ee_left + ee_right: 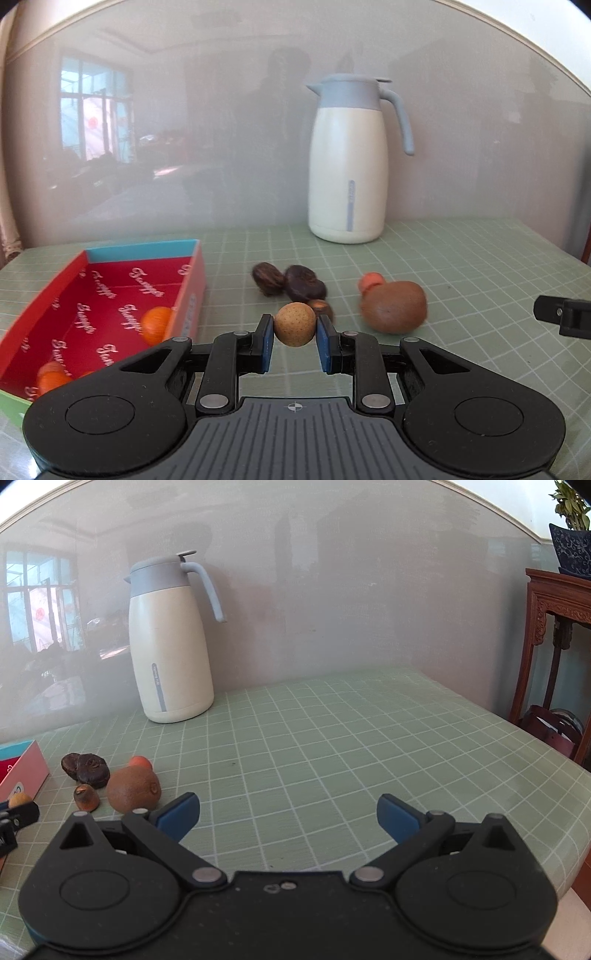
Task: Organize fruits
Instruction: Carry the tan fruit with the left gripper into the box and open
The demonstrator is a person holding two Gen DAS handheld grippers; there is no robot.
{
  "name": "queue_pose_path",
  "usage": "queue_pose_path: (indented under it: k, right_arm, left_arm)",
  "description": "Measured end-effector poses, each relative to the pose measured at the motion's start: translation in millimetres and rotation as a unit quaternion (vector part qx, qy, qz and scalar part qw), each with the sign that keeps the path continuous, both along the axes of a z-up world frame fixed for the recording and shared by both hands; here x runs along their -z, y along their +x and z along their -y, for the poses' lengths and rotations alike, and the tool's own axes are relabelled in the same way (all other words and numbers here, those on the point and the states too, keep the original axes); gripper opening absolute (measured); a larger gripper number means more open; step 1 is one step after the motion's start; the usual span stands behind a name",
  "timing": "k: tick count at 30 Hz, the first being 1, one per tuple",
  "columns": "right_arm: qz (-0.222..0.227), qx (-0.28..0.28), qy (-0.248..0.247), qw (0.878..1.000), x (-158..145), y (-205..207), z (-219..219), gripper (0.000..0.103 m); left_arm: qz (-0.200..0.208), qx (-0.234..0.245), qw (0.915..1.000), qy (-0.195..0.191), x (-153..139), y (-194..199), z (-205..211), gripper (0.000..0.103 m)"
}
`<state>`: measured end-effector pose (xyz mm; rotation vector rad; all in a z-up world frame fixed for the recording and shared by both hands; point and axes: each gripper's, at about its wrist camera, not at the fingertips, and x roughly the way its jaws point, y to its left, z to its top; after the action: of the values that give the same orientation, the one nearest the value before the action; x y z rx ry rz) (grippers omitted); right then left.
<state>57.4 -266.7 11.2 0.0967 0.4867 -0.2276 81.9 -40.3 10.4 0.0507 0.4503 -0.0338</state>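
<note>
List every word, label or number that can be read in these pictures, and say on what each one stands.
Red box, inner lining: one white script word repeated many times, too blurred to read.
Red box, outer side wall: a small printed mark, too blurred to read.
Jug: tiny print along its blue vertical stripe, too small to read.
Nothing else carries writing; no text is legible.

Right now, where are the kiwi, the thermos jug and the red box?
kiwi (393,307): left wrist view, middle of its skin.
thermos jug (171,646): right wrist view, cream body.
red box (190,286): left wrist view, right wall.
</note>
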Motion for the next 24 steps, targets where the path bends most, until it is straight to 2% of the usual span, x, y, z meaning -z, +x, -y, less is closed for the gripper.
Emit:
queue_pose_path:
  k: [14, 24]
  right_arm:
    - [-0.006, -0.033, -0.014, 0.999, 0.4, 10.9, -33.4, 0.103]
    - [-0.009, -0.043, -0.014, 0.999, 1.6, 14.0, -44.2, 0.103]
  left_arm:
    - [0.017, -0.082, 0.9965, -0.004, -7.7, -4.2, -62.3, 0.025]
    - [-0.012, -0.148, 0.9886, -0.029, 1.2, 9.7, -105.6, 0.025]
